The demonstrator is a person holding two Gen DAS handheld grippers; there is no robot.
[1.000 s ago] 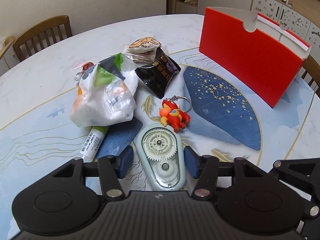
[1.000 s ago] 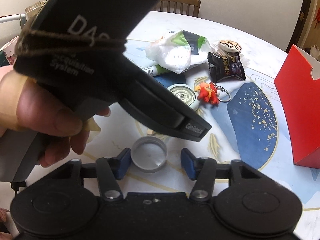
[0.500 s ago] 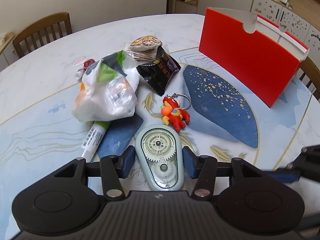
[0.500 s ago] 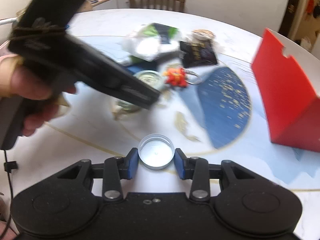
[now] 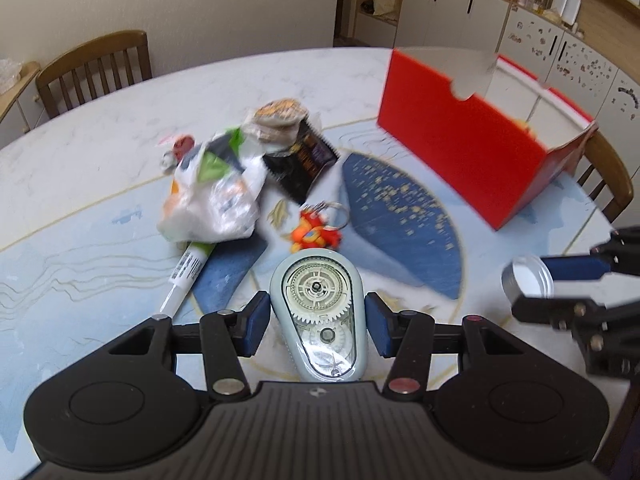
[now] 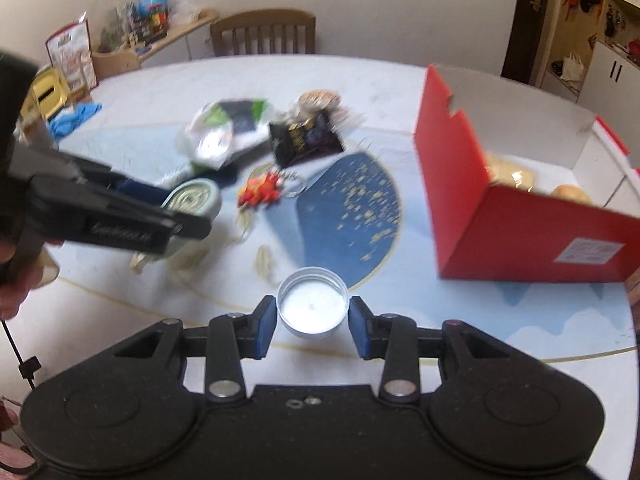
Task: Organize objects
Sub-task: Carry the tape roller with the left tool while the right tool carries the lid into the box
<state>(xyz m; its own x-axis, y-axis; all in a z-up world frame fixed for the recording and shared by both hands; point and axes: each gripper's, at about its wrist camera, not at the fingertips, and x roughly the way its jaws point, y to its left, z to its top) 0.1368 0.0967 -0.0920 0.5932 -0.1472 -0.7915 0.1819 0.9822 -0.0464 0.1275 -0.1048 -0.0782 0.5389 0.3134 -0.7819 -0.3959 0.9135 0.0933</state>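
Two claws, each clamped on one thing. The left claw grips one pale-blue correction tape dispenser, lifted off the worktop, near side of the red box. The right claw pinches one round silver lid, open side up, just in front of that box. Left of the box lie one orange keychain figure, one black snack packet, one white plastic bag and one pen-like tube, half hidden under the bag. A wrapped biscuit behind the packet is blurred. Box contents are cut off; two pale round shapes show
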